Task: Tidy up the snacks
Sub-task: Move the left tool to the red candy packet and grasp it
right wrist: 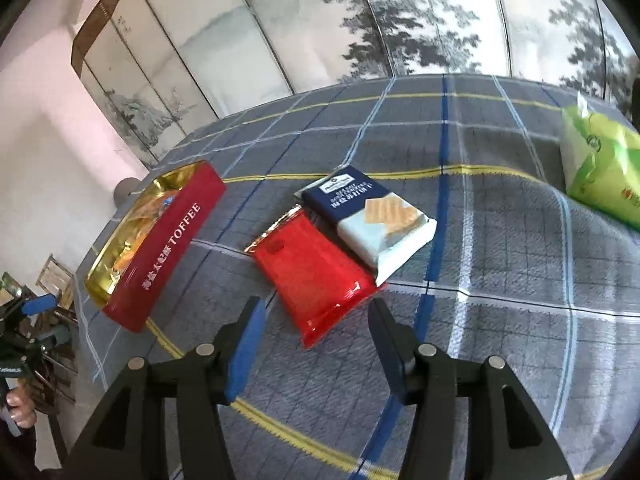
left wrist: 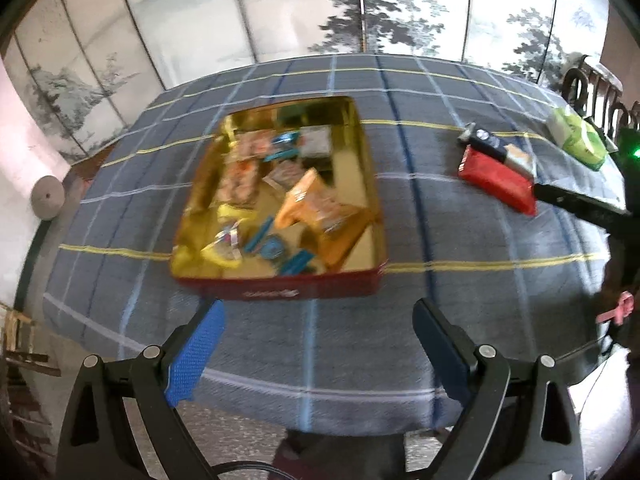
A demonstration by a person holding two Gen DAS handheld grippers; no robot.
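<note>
Where a painted folding screen (right wrist: 280, 40) backs the plaid-clothed bench (right wrist: 500, 240), the red packet (right wrist: 316, 276) lies lengthwise toward the right gripper (right wrist: 316, 328), jaws apart and empty; left gripper (left wrist: 316, 320) gapes wide, empty.

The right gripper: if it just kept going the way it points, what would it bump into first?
Most likely the red packet. It lies on the tablecloth straight ahead of the right gripper, whose open jaws frame its near end. The cracker pack lies beyond it. Depth is hard to judge, so it might meet cloth just short.

Red tin (right wrist: 160, 248), long side wall: "TOFFEE" in white capitals, after a row of white Chinese characters too small to read.
Blue-and-white cracker packet (right wrist: 368, 216), right of the tin: small white print, illegible.
</note>
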